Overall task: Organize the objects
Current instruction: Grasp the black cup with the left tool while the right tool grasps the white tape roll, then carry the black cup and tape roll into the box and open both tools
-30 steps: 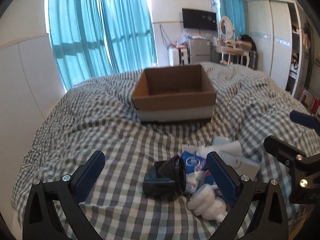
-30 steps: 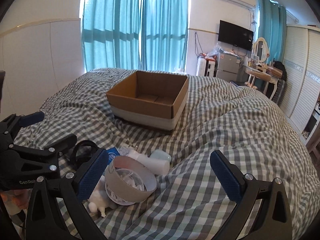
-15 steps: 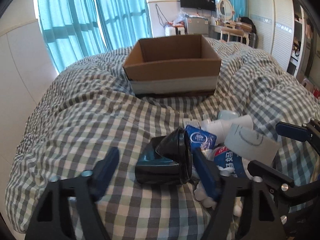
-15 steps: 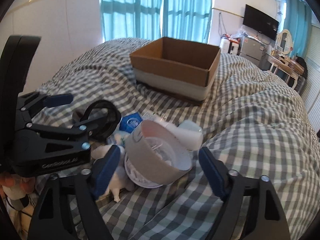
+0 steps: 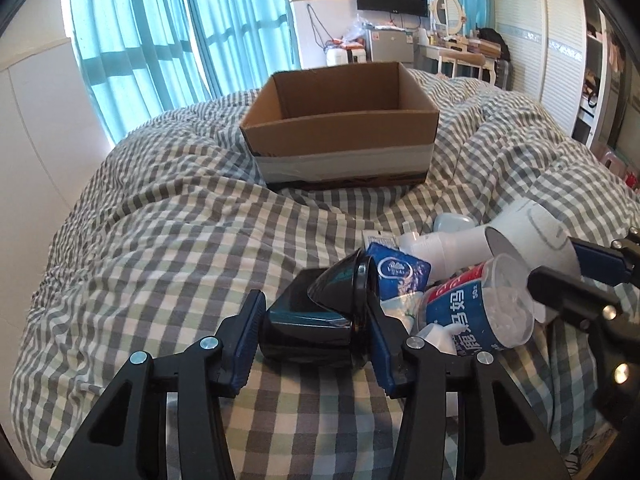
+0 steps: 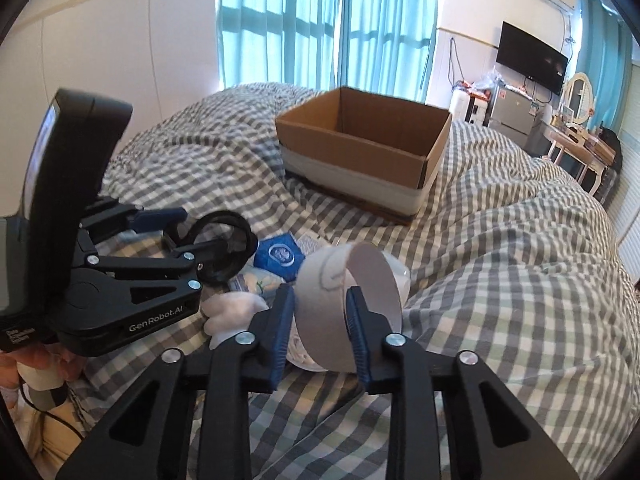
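On the checked quilt (image 5: 168,240), left gripper (image 5: 316,330) jaws closing around black case (image 5: 316,320); right gripper (image 6: 320,320) clamps white ring (image 6: 348,300).

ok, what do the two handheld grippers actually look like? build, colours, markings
Both match: black plastic frames with triangular cut-outs, silver screw heads at the joints, and ribbed blue pads on the fingers. The left gripper carries white "GenRobot.AI" lettering on its side, readable in the right wrist view, plus a tall black housing behind it. The right gripper shows no lettering from here.
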The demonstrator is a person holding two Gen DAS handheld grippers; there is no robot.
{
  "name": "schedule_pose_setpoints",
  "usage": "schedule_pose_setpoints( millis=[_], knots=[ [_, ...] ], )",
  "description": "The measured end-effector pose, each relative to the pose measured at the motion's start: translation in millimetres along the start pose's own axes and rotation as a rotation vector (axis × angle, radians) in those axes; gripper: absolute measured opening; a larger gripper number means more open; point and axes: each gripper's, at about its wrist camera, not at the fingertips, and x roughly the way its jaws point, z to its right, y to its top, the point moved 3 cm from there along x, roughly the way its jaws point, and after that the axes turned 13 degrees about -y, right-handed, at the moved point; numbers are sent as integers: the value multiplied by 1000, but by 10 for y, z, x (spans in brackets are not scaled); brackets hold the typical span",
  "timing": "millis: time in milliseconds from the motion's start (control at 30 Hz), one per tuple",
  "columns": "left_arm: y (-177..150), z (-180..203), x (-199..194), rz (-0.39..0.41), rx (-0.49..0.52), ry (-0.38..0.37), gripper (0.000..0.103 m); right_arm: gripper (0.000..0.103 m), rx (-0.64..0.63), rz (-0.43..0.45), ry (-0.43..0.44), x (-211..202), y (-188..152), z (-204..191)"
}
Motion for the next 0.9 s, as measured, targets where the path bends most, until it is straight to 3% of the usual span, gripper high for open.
schedule_pose_setpoints(
  millis=[167,400,667,900],
  knots=[
    [88,17,-137,50,33,50,49,25,2,45,9,-117,121,70],
    [329,-48,-347,117,27,18,49,25,4,93,38,-254,435,201],
    [892,-322,-570,196,-38,-43,49,25,0,127,65,-266,972,354],
    [1481,-536,-593,227,-24,-49,49,25,0,182,50,-208,1678,478]
  ],
)
